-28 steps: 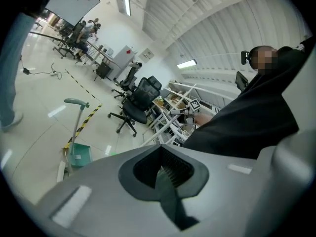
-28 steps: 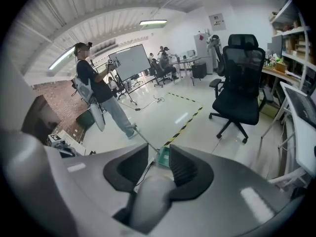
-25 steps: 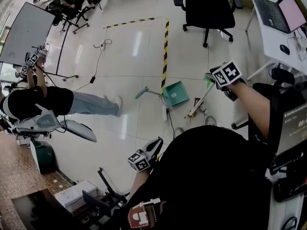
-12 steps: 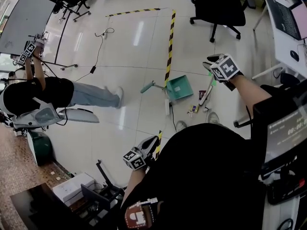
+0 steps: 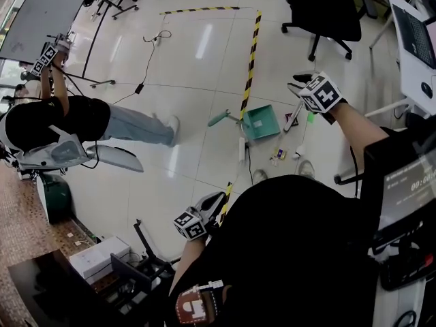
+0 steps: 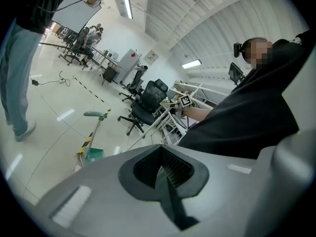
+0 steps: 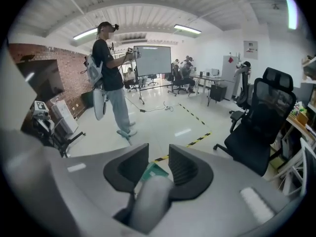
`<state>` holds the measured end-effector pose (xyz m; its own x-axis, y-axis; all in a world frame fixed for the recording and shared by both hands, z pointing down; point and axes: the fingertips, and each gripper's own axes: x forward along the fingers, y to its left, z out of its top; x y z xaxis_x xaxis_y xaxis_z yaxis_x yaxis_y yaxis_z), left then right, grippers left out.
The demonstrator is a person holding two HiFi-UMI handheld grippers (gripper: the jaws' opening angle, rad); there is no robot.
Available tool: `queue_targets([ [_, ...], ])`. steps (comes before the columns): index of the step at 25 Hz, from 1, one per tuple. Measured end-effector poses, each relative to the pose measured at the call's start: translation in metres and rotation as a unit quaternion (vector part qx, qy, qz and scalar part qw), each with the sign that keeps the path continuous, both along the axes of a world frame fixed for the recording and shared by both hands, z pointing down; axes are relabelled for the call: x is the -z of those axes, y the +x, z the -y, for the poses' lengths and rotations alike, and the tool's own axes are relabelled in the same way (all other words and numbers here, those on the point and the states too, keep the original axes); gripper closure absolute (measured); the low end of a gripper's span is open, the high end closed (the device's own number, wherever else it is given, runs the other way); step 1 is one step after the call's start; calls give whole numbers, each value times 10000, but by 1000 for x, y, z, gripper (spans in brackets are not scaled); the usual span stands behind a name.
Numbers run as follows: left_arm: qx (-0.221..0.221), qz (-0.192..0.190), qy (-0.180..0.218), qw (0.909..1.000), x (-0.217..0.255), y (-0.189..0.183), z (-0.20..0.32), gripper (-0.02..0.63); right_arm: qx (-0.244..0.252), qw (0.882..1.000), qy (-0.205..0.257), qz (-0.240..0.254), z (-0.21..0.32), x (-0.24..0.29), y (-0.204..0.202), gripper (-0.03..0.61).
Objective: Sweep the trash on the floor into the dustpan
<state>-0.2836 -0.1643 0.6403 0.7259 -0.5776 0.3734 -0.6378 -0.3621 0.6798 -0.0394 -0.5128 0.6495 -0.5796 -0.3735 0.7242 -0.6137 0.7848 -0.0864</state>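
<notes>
Trash (image 5: 278,154): on floor under right gripper (image 5: 320,92), just beside green dustpan (image 5: 261,122) | right gripper: clamped on pale broom handle (image 7: 149,201) | left gripper (image 6: 163,168): jaws together, nothing between, well apart from dustpan.

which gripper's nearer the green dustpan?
Right. The right gripper, shut on the broom handle, is beside the dustpan; the left gripper is well back, by the person's torso.

Black short-sleeve top (image 5: 300,251); grey L claw (image 5: 219,201), R claw (image 5: 300,82), each w/ b&w marker cube (image 5: 320,92).
</notes>
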Motion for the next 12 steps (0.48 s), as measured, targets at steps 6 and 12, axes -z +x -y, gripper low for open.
queue_targets([
  [6, 20, -200, 224, 9995, -6, 1, 2, 614, 252, 9986, -227, -395, -19, 4, 26, 454],
  [12, 117, -324, 260, 9991, -11, 4, 11, 614, 930, 9885, -201, -1173, -27, 28, 66, 454],
])
